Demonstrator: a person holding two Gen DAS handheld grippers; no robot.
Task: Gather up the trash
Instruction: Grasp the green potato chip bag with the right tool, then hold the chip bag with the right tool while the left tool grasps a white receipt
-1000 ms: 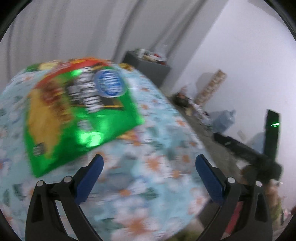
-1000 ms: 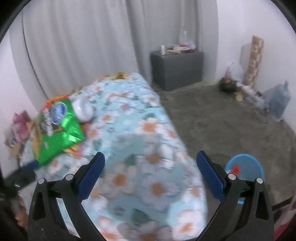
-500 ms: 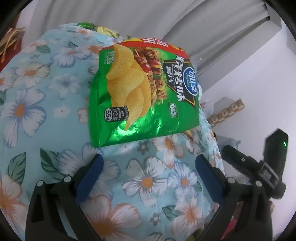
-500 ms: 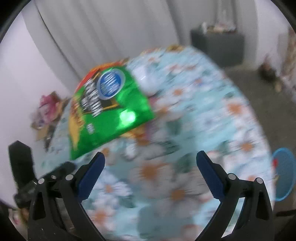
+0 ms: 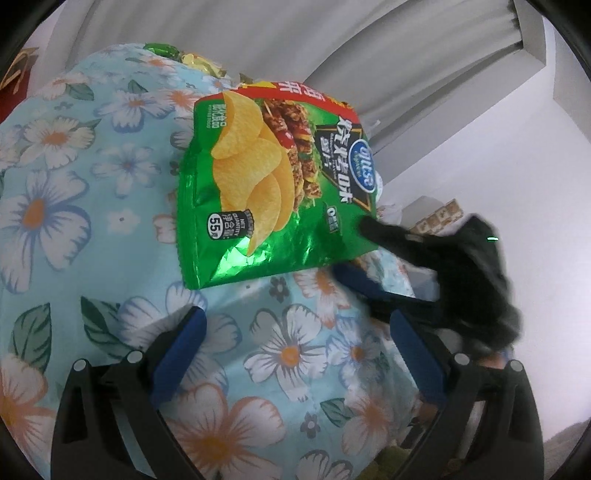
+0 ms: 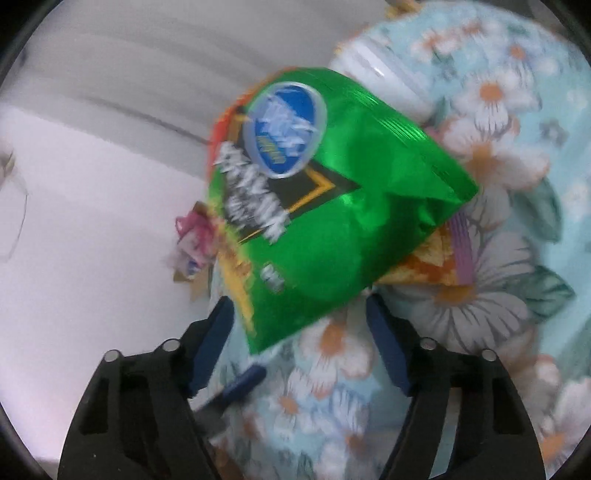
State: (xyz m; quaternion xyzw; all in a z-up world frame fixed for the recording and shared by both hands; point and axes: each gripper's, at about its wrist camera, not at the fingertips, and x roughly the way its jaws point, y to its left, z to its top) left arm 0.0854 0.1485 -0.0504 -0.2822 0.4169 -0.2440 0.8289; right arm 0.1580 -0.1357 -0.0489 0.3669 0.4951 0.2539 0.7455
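Note:
A green chip bag [image 5: 273, 192] lies on the floral bedspread [image 5: 92, 236]. My left gripper [image 5: 295, 332] is open and empty, just short of the bag's near edge. My right gripper [image 6: 301, 326] is open, its jaws either side of the bag's corner [image 6: 317, 229]. In the left wrist view the right gripper [image 5: 354, 251] comes in from the right, one finger above the bag's corner and one below. An orange wrapper [image 6: 436, 258] lies under the bag. A white round object [image 6: 380, 77] sits behind it.
Green and yellow wrappers [image 5: 184, 59] lie at the far end of the bed. Grey curtains [image 5: 295, 33] hang behind. Pink and brown clutter [image 6: 195, 240] sits beside the bed by the white wall.
My right gripper has swung in to the chip bag and now straddles its corner. My left gripper has stayed near the bag's near edge.

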